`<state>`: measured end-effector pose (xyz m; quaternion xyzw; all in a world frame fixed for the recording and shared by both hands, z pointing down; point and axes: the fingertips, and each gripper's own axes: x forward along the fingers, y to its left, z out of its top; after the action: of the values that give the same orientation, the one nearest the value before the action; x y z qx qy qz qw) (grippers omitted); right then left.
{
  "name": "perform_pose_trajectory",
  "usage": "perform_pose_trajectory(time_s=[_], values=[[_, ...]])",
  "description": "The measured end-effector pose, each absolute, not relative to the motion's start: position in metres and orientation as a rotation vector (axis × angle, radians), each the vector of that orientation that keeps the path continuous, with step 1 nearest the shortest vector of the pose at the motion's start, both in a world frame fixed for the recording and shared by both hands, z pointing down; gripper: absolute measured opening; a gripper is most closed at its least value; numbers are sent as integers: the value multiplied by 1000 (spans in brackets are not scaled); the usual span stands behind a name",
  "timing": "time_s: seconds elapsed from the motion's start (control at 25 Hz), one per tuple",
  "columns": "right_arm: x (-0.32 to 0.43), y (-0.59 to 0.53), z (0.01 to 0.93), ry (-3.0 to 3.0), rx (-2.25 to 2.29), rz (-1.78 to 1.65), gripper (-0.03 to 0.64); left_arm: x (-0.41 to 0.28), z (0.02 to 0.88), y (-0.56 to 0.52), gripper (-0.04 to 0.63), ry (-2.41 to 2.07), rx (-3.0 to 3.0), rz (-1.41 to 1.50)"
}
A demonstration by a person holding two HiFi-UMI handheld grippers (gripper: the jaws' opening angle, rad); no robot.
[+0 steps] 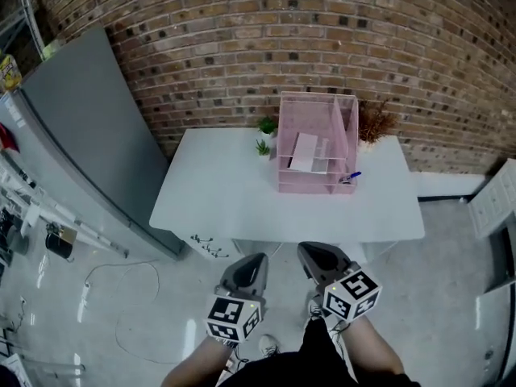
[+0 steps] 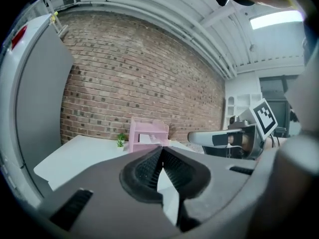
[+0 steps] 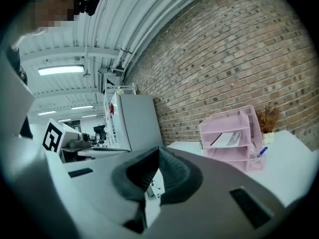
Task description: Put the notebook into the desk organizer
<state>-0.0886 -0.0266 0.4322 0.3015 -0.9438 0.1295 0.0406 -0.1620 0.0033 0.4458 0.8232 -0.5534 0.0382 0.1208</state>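
The pink desk organizer (image 1: 316, 143) stands at the back of the white table (image 1: 226, 200). A white notebook (image 1: 305, 153) lies flat on one of its shelves, also visible in the right gripper view as the notebook (image 3: 225, 139) inside the organizer (image 3: 234, 138). My left gripper (image 1: 254, 258) and right gripper (image 1: 310, 252) hang side by side close to my body, short of the table's front edge. Both are shut with nothing between the jaws, as the left gripper (image 2: 161, 151) and right gripper (image 3: 158, 151) views show. The organizer (image 2: 148, 133) is far ahead.
A blue pen (image 1: 351, 177) sits in the organizer's right front compartment. Small green plants (image 1: 265, 135) stand left of it, a dried plant (image 1: 375, 122) right of it. A tall grey cabinet (image 1: 89, 135) flanks the table's left side. A brick wall (image 1: 322, 47) runs behind.
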Motion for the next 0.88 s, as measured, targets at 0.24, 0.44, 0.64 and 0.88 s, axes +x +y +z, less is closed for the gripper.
perform_pose_trajectory(time_s=[0.24, 0.44, 0.64, 0.88], values=[[-54, 11, 424, -2832, 1099, 380, 3, -133, 439, 32, 6, -1471, 2487, 104], [-31, 28, 411, -2826, 1146, 352, 3, -109, 429, 49, 6, -1439, 2519, 95], [-6, 44, 403, -2837, 1115, 327, 3, -82, 424, 66, 6, -1465, 2505, 86], [30, 64, 400, -2869, 1053, 340, 3, -45, 421, 88, 6, -1531, 2462, 95]])
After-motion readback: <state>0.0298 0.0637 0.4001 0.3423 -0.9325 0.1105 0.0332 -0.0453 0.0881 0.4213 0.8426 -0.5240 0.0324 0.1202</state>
